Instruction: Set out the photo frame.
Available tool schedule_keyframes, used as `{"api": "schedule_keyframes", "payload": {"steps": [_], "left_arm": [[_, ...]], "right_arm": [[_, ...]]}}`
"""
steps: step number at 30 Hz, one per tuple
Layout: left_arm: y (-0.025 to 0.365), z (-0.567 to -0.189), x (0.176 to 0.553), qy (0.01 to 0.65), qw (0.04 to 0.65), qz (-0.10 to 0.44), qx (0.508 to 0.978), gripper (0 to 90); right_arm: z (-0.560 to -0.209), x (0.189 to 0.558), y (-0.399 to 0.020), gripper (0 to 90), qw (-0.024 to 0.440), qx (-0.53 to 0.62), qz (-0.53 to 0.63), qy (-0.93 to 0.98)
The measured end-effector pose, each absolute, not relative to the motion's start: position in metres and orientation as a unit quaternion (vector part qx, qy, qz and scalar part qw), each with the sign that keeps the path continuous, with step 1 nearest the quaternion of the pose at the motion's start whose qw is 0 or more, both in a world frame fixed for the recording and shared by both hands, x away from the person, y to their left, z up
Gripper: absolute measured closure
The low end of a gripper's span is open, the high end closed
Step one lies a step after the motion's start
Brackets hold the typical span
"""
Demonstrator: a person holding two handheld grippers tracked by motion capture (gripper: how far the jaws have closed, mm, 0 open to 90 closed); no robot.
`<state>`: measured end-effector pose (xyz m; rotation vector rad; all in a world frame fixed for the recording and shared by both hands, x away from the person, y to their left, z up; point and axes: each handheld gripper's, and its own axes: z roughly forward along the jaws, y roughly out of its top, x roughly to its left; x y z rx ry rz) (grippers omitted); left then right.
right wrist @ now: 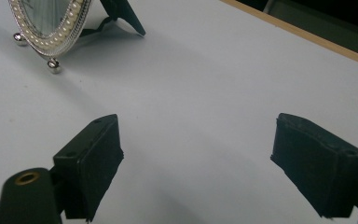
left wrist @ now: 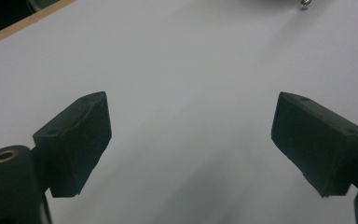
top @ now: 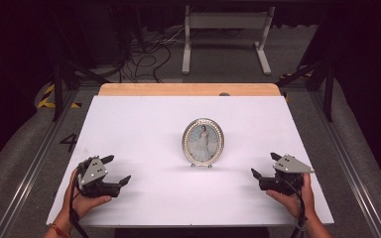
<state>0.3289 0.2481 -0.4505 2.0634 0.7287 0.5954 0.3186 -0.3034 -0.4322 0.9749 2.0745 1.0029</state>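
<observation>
Surroundings: a white table top (top: 144, 124) with a bare wooden strip (top: 188, 89) along its far edge. Beyond it, dark floor with a tangle of cables (top: 144, 57) and a pale metal stand (top: 225, 37). Yellow-and-black tape (top: 47, 96) marks the floor at far left. Nothing lies between my grippers and the picture frame; the white surface around it is bare.

Item: one oval picture frame (top: 203, 141), standing upright near the middle of the table, facing me. Silver rim set with small pearl-like beads; small ball feet (right wrist: 53, 65) at the bottom; a dark prop leg (right wrist: 123, 14) behind. The photo inside shows a standing figure in white.

My left gripper (top: 117, 170): held low at the near left, jaws spread wide, nothing between them, well apart from the frame.

My right gripper (top: 264, 164): held low at the near right, jaws likewise spread wide and empty, frame off to its left.
</observation>
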Motion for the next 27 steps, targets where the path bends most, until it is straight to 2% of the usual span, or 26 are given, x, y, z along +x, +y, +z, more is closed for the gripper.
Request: {"api": "schedule_keyframes", "payload": {"steps": [13,19,27], "left_arm": [[0.27,-0.456,0.316,0.317,0.426,0.241,0.812,10.4],[0.272,-0.455,0.314,0.317,0.442,0.241,0.804,7.6],[0.273,-0.455,0.311,0.32,0.447,0.248,0.798,6.8]], "right_arm": [[-0.443,0.306,-0.326,15.0,0.317,0.386,0.382,0.778],[-0.447,0.303,-0.336,11.9,0.303,0.397,0.401,0.768],[-0.447,0.303,-0.338,11.0,0.308,0.399,0.407,0.762]]}}
